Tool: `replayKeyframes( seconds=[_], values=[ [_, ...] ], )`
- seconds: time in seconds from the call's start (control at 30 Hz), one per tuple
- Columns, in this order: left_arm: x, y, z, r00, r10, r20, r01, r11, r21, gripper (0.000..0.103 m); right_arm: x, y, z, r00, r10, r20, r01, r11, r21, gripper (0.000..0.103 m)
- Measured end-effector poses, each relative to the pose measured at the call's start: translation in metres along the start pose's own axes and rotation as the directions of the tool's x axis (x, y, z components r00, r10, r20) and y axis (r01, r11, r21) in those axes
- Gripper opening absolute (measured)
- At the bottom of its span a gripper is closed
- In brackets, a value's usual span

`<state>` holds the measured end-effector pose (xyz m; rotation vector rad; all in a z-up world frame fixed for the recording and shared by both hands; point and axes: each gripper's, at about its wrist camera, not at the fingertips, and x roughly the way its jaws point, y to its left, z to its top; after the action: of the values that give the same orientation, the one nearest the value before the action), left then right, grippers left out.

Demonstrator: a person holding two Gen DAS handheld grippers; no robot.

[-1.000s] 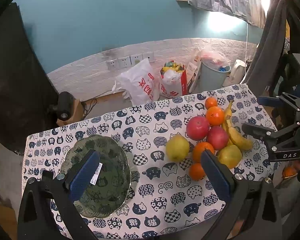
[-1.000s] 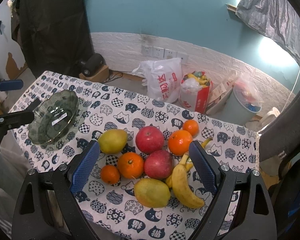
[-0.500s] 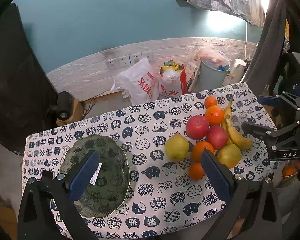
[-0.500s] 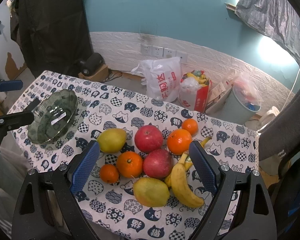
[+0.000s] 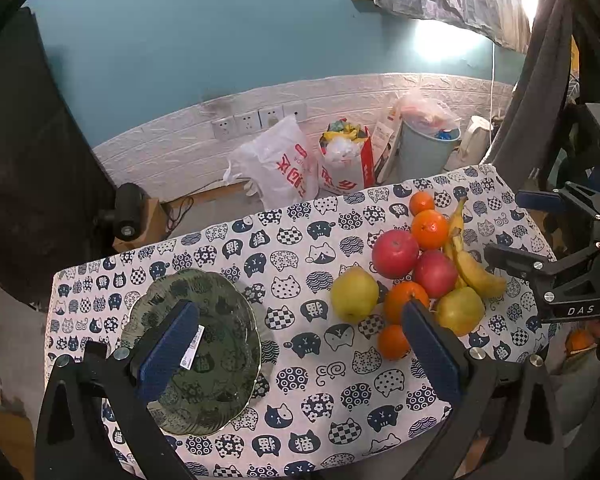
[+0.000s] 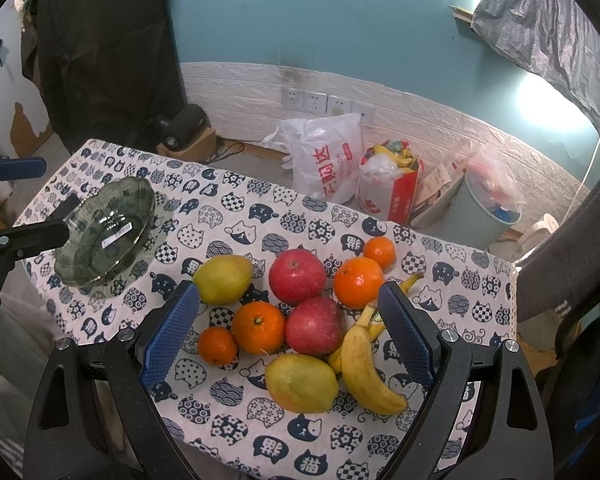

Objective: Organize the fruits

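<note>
Both grippers, left gripper (image 5: 298,344) and right gripper (image 6: 290,332), are hovering with jaws released; nothing picked yet; next is grabbing a fruit from the pile (image 6: 300,312) right of the glass plate (image 5: 224,296).

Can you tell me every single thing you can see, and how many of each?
apples: 2, red, middle of the fruit pile
oranges: 4, orange, two big, two small, in the pile
pears: 2, yellow-green, pile's near and left edges
bananas: yellow, count unclear, right side
glass plate: 1, greenish, left end, empty
tablecloth: 1, white with navy cats
bags: 2, floor by wall
bin: 1, pale blue
left gripper: fingers open, above plate
right gripper: fingers open, above fruit
</note>
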<state>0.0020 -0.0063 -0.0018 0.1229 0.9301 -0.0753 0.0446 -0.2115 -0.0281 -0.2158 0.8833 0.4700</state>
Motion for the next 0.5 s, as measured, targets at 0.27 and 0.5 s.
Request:
replayKeyframes(
  seconds=[0.27, 0.5],
  values=[
    [-0.0002, -0.0003, -0.0002, 1.000, 0.000, 0.000, 0.000, 1.000, -0.001, 0.102, 0.0001, 0.0006, 0.0004, 1.000, 0.000, -0.001, 0.000, 1.000, -0.001, 0.089],
    [0.0010, 0.0004, -0.0020, 1.000, -0.002, -0.002, 0.002, 1.000, 0.000, 0.102, -0.0001, -0.0002, -0.0009, 1.000, -0.001, -0.001, 0.001, 1.000, -0.001, 0.089]
  ],
)
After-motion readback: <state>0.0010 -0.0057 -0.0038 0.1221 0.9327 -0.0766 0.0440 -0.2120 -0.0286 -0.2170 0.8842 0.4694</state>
